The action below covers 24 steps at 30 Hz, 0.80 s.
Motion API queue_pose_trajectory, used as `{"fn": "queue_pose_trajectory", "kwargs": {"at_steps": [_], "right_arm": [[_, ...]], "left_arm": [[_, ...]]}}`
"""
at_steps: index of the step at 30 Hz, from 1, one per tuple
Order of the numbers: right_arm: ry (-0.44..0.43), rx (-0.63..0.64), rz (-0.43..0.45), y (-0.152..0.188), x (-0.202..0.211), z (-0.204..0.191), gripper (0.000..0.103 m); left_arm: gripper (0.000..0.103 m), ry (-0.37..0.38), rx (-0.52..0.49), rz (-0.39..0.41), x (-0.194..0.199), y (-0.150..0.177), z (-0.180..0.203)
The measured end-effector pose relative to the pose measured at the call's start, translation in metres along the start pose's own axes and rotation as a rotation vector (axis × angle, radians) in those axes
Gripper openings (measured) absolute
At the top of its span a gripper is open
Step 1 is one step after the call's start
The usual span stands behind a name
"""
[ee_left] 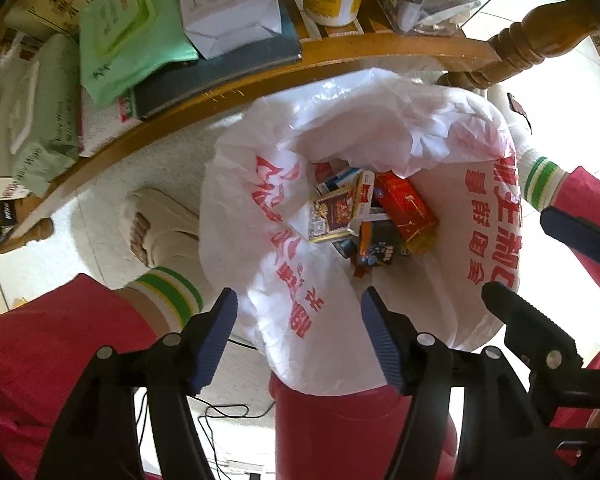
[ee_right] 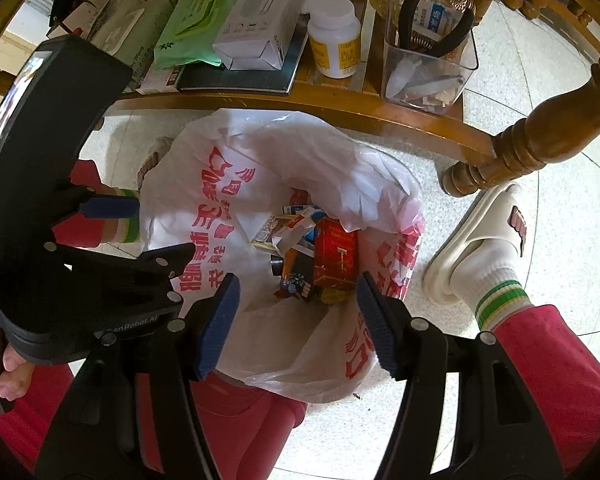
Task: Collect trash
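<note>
honestly mostly done: crumpled cartons (ee_left: 364,216) sit inside the white plastic-lined bin (ee_left: 236,208); left tongs (ee_left: 300,340) and right tongs (ee_right: 296,320) hang open, empty.

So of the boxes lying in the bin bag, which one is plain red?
The red box on the right of the pile, beside the yellow-bordered patterned box; the others are white, blue or dark printed cartons.
</note>
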State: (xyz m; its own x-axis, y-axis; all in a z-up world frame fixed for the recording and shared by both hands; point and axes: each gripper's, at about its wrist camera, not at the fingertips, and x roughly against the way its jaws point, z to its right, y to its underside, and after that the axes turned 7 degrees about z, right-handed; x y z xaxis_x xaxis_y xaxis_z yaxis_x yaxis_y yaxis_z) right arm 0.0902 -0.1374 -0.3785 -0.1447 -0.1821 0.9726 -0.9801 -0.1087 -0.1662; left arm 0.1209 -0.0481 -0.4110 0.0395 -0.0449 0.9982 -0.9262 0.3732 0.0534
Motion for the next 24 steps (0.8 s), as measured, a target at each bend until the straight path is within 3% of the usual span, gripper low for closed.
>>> {"fn": "queue_pose_trajectory", "kwargs": {"at_steps": [11, 20, 24], "right_arm": [[0.051, -0.052, 0.131, 0.013, 0.057, -0.008, 0.06], [0.135, -0.066, 0.366, 0.034, 0.143, -0.026, 0.06], [0.167, -0.076, 0.477, 0.043, 0.184, -0.031, 0.068]], "left_arm": [[0.064, -0.102, 0.021, 0.202, 0.062, 0.019, 0.001], [0.064, -0.17, 0.066, 0.45, 0.15, 0.048, 0.007], [0.067, -0.196, 0.078, 0.572, 0.193, 0.064, 0.011]]}}
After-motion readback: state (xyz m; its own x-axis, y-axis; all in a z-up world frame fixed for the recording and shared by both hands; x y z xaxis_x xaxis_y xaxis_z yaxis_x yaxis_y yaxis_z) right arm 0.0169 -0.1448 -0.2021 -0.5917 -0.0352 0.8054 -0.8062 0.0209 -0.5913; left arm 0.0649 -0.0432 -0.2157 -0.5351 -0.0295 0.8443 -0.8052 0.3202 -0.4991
